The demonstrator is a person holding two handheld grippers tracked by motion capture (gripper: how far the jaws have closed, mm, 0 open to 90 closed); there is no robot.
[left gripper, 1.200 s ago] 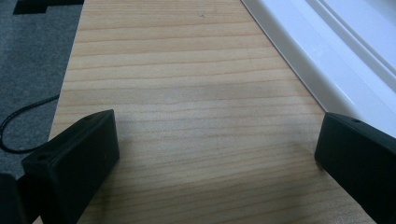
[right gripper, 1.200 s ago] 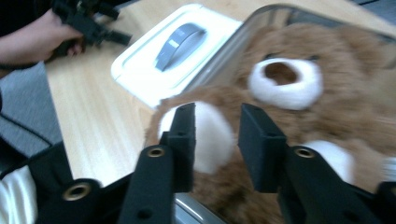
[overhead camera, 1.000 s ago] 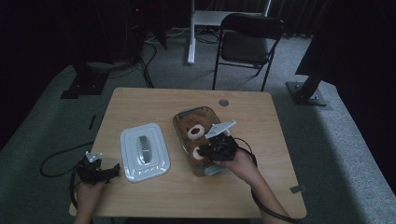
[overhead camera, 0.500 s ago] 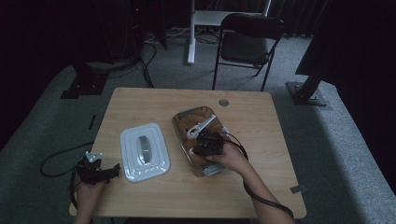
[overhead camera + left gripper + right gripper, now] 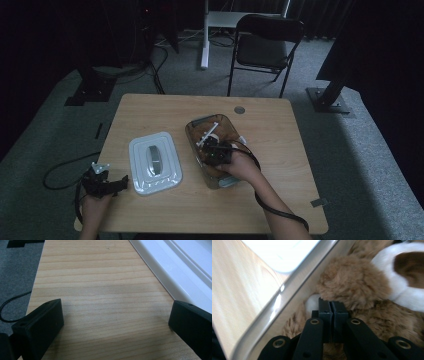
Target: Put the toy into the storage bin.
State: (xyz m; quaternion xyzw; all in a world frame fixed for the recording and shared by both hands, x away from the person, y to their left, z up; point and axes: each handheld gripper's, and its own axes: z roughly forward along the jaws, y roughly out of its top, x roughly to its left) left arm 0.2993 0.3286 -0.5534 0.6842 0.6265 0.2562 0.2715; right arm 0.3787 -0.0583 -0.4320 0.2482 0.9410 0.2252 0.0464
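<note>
The right gripper (image 5: 331,305) sits inside the clear box (image 5: 200,131), jaws pressed together against the plush toy (image 5: 357,285). The left gripper (image 5: 115,322), jaws wide, rests far from the box, beside the white lid (image 5: 175,267).

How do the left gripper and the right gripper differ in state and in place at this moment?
The left gripper is open above bare table beside the white lid; the right gripper is shut, down inside the clear container against the brown plush toy. Whether the right gripper pinches fur is unclear. Both have black jaws.
</note>
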